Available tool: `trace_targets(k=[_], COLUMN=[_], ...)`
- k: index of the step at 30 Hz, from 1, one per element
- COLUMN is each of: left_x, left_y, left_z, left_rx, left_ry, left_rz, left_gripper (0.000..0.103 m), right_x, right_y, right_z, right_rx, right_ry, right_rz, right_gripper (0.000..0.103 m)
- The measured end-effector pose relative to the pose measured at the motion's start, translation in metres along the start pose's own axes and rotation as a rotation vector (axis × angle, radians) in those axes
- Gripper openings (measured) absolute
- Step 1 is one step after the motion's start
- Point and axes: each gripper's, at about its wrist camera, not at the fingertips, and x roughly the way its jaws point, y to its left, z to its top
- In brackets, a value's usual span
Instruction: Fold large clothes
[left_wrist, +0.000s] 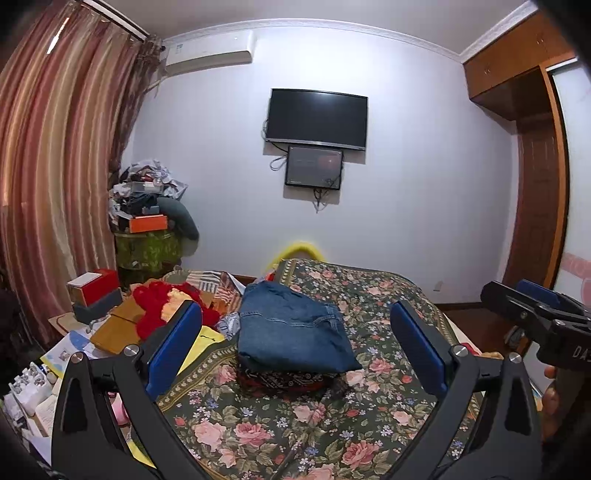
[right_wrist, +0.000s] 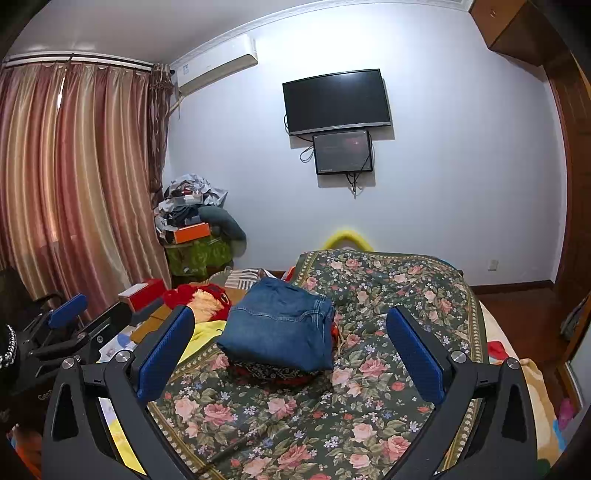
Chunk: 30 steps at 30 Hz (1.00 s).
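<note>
Denim jeans (left_wrist: 295, 328), folded, sit atop a dark red patterned garment (left_wrist: 284, 380) on the floral bedspread (left_wrist: 295, 435). Left hand-held gripper (left_wrist: 295, 350) and right hand-held gripper (right_wrist: 291, 354) both hover above the bed, fingers spread apart, holding nothing.

Your left gripper (left_wrist: 295, 347): black angular frame, blue textured finger pads (left_wrist: 173, 343), silver round screws.
Your right gripper (right_wrist: 291, 350): same black frame, blue pads (right_wrist: 164, 354), silver screws; white lettering on its body.
</note>
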Motion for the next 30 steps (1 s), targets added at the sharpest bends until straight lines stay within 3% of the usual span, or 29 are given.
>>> trace_targets(k=[30], left_x=[-0.0071], left_y=[-0.0104], left_z=[0.0049], left_rx=[0.027], left_ry=[-0.008], left_rz=[-0.026], left_gripper=[0.102], right_x=[0.0007], right_y=[0.0015], right_z=[-0.0022], right_rx=[0.008], right_ry=[0.003], right_rz=[-0.007], right_gripper=[0.103])
